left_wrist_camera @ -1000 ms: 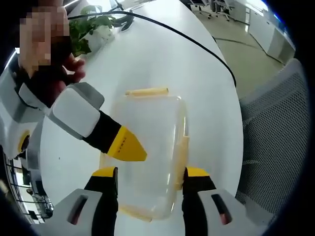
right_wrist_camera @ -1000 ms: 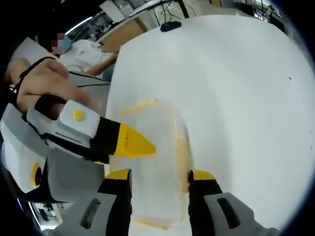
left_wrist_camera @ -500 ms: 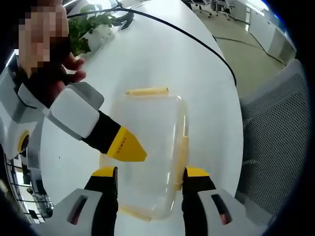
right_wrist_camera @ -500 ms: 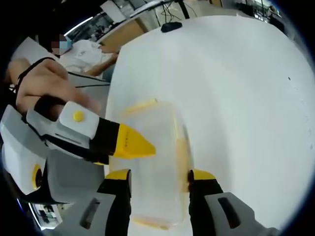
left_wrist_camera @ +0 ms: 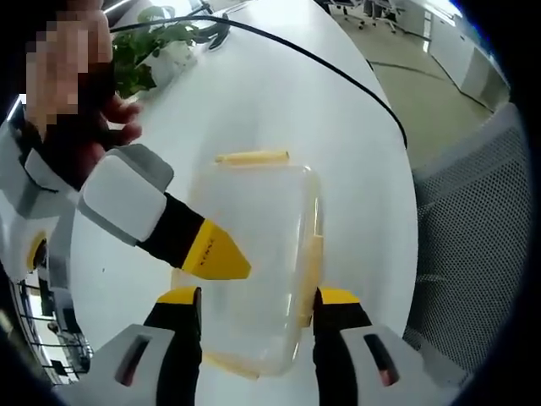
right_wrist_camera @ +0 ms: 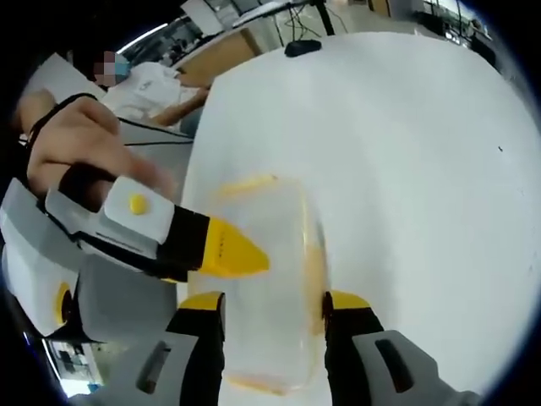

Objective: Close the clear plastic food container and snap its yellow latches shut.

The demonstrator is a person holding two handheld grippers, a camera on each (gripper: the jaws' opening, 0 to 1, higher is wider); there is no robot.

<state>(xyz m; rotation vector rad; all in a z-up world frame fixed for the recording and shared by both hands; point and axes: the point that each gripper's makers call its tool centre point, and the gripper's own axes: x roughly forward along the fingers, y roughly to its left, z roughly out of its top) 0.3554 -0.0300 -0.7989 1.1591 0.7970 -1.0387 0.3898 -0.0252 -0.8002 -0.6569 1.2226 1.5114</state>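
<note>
Left gripper view: clear container (left_wrist_camera: 254,262) lies flat on the white bench (left_wrist_camera: 287,110), lid looks down on the box. Left gripper (left_wrist_camera: 256,298) hovers over its near part, jaws open and straddling it, nothing gripped. Right gripper (left_wrist_camera: 221,256) comes in from the left of this view, yellow tips together over the container's side — closed as far as I can tell, holding nothing. Far latch (left_wrist_camera: 252,157) shows as a yellow strip at the far end; side latch (left_wrist_camera: 311,262) runs along the right edge; another yellow strip at the near edge. Cannot tell which latches are snapped.

Right gripper view: same container (right_wrist_camera: 275,279) between the right gripper's (right_wrist_camera: 275,303) own tips, left gripper (right_wrist_camera: 241,254) entering from the left over it.

Progress, my read: lid closing seems done, latch pressing is what remains or is underway.

Room: bench is bare around the container; a black cable (left_wrist_camera: 338,72) and a plant (left_wrist_camera: 148,51) sit well apart at the far side. Bench edge is near the container's right side, a mesh chair (left_wrist_camera: 473,254) beyond it — little margin there.
</note>
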